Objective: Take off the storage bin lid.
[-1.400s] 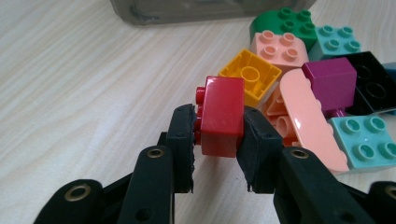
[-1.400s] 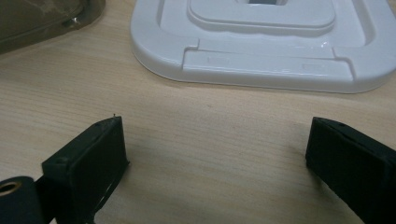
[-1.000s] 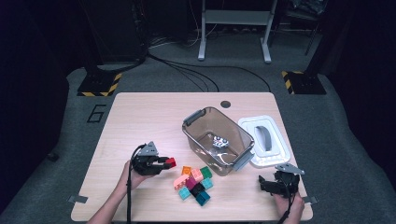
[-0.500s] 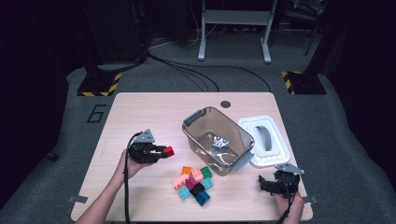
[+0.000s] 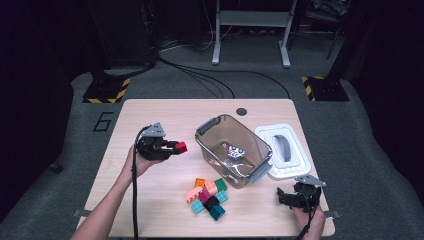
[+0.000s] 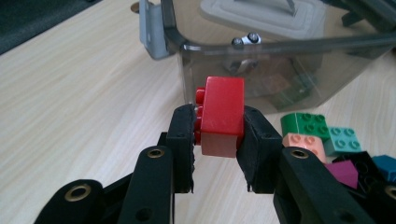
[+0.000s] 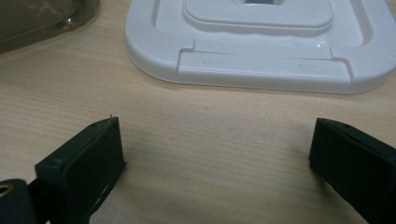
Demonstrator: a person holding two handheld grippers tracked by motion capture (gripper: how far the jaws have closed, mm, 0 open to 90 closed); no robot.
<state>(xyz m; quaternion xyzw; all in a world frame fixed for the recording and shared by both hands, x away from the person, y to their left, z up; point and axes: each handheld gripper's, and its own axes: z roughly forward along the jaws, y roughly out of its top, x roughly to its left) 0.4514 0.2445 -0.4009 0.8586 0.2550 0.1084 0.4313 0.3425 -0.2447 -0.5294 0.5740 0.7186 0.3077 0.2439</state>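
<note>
The tabletop (image 5: 150, 115) carries a clear bin (image 5: 232, 150) just beyond the left gripper (image 5: 172, 148). Its fingers (image 6: 182, 135) clench a red brick (image 6: 223, 114) between them. The right gripper (image 7: 215, 158) has its fingers (image 7: 88, 158) released, with a white lid (image 7: 261, 60) lying ahead of them.

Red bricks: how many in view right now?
1. The red brick is clamped in the left tool, above the table left of the clear bin. None shows in the brick pile; more could be hidden under it.

Red brick (image 6: 224, 114), smoky clear bin (image 5: 231, 150), white lid (image 5: 283, 150)
</note>
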